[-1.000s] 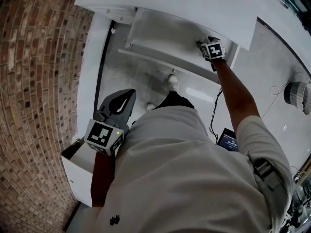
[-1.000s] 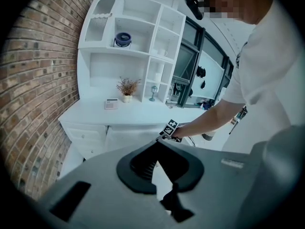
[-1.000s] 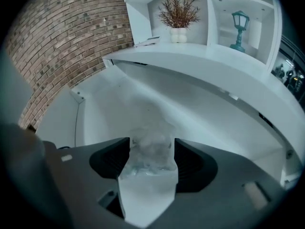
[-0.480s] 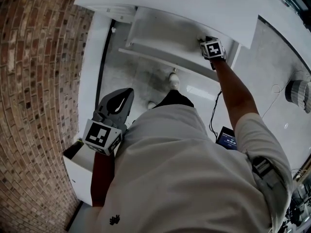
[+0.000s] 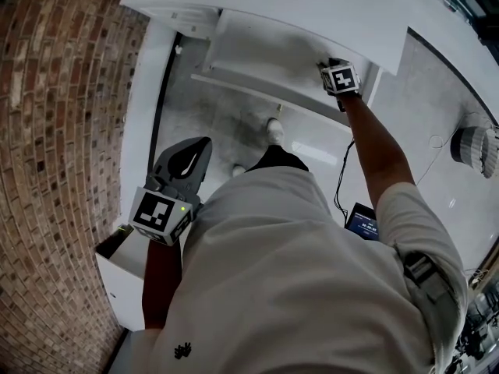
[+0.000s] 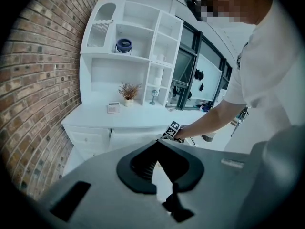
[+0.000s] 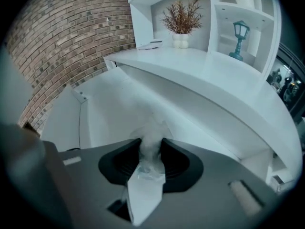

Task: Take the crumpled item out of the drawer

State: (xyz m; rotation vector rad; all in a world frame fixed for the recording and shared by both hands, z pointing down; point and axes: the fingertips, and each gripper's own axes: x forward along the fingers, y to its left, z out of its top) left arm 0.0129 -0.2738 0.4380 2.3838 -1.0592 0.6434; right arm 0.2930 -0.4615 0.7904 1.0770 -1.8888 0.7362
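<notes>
The white drawer stands pulled out below the counter. My right gripper reaches into its right end, and its marker cube hides the tips in the head view. In the right gripper view the right gripper has its jaws closing, with the crumpled clear item pinched between the pads over the drawer floor. My left gripper hangs low by my left side, away from the drawer. In its own view the left gripper is shut with nothing in it.
A brick wall runs along the left. The white counter overhangs the drawer. Shelves above hold a dried plant and a small lantern. A white box, a dark device and a cable lie on the floor.
The left gripper has drifted slightly left. The right gripper has stayed at the drawer's right end.
</notes>
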